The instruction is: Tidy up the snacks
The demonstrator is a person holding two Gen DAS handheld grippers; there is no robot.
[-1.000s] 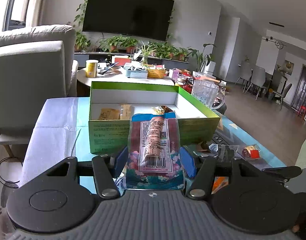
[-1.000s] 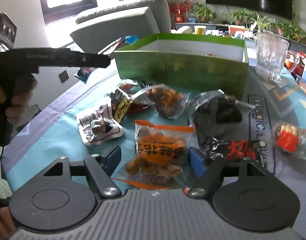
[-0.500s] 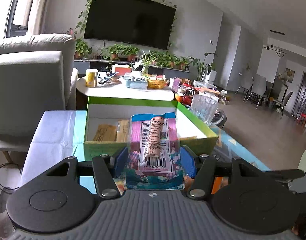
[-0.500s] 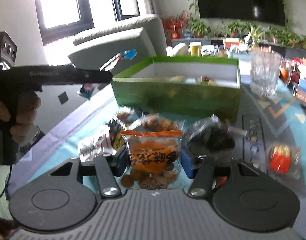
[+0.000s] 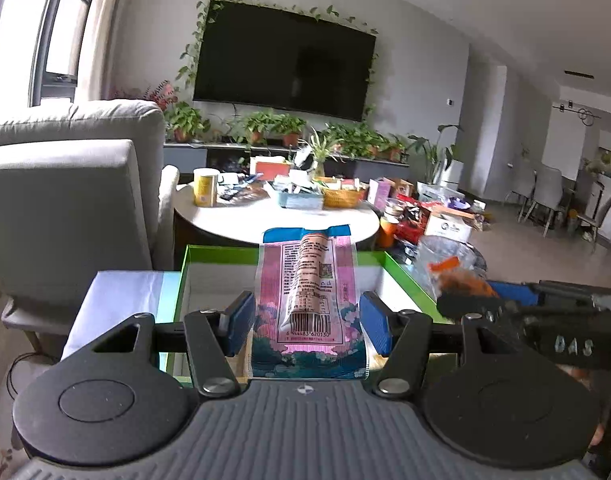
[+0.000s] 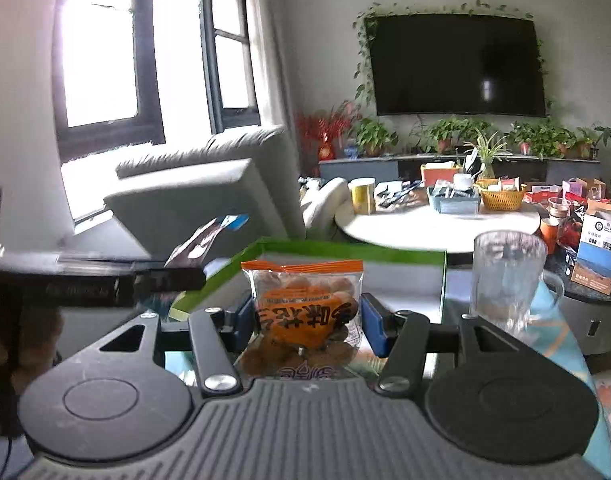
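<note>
Left wrist view alone shows the pink packet's printed back, barcode and small text, standing upright mid-frame, pinched by the left gripper before the green box. Right wrist view alone shows a glass mug at right; the right gripper pinches a clear bag of nuts with an orange Chinese-lettered label, at centre.
</note>
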